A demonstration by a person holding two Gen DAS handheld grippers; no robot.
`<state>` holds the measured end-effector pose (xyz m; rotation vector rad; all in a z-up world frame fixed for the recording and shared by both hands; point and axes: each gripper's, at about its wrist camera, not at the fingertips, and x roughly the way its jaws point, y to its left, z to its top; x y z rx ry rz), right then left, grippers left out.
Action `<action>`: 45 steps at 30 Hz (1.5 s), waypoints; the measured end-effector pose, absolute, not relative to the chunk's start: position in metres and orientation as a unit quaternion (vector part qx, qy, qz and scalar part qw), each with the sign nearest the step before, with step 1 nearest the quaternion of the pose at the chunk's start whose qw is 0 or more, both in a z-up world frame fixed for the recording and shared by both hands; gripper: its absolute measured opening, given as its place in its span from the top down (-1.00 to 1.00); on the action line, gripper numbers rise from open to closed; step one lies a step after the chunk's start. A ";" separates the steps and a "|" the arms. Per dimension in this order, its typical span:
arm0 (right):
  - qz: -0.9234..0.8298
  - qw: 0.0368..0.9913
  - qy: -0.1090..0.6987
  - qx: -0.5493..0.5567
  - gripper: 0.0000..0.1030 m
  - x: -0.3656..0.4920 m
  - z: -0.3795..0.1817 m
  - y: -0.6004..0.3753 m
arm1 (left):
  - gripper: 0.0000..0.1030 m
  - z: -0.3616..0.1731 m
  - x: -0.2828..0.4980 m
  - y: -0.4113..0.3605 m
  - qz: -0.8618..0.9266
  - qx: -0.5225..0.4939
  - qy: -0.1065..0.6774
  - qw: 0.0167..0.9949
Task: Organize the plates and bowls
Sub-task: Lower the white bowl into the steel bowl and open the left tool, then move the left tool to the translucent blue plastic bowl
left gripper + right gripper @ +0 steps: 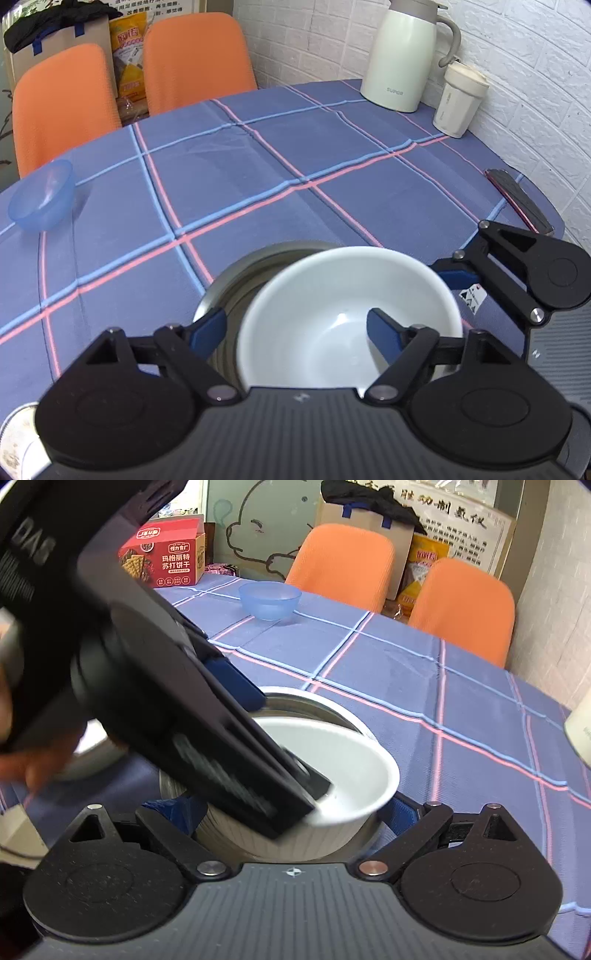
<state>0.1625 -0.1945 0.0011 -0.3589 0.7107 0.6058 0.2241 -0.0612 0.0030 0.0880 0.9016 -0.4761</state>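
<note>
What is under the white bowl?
The white bowl sits tilted in a metal bowl, whose rim shows behind and to the side. The metal bowl's bottom is covered, so anything else in it cannot be seen.

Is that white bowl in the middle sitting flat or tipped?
Tipped. The white bowl leans inside the metal bowl, its rim slanted, one side higher.

Left wrist view: sits low and close over the white bowl (347, 314), faces past it across the checked tablecloth (295, 177) toward the white thermos (402, 55) at the brick wall. Right wrist view: also hard up against the white bowl (332, 775), from another side, faces toward the orange chairs (343, 561). Both views share the white bowl, the blue bowl (40, 199) beyond it, the chairs.
</note>
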 end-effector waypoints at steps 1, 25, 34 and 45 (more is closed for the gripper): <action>0.287 0.880 0.341 -0.165 -0.65 0.158 0.001 -0.200 | -0.70 0.004 0.224 -0.058 -0.229 0.039 0.433 0.871; 0.229 0.896 0.378 0.044 -0.65 0.165 -0.016 -0.254 | -0.95 0.031 0.194 -0.031 -0.225 0.014 0.389 0.893; 0.237 0.907 0.348 0.021 -0.65 0.159 0.005 -0.253 | -0.95 0.032 0.198 -0.019 -0.211 -0.002 0.384 0.899; 0.273 0.899 0.341 -0.029 -0.65 0.186 0.025 -0.199 | -0.95 0.032 0.205 0.029 -0.161 -0.016 0.383 0.909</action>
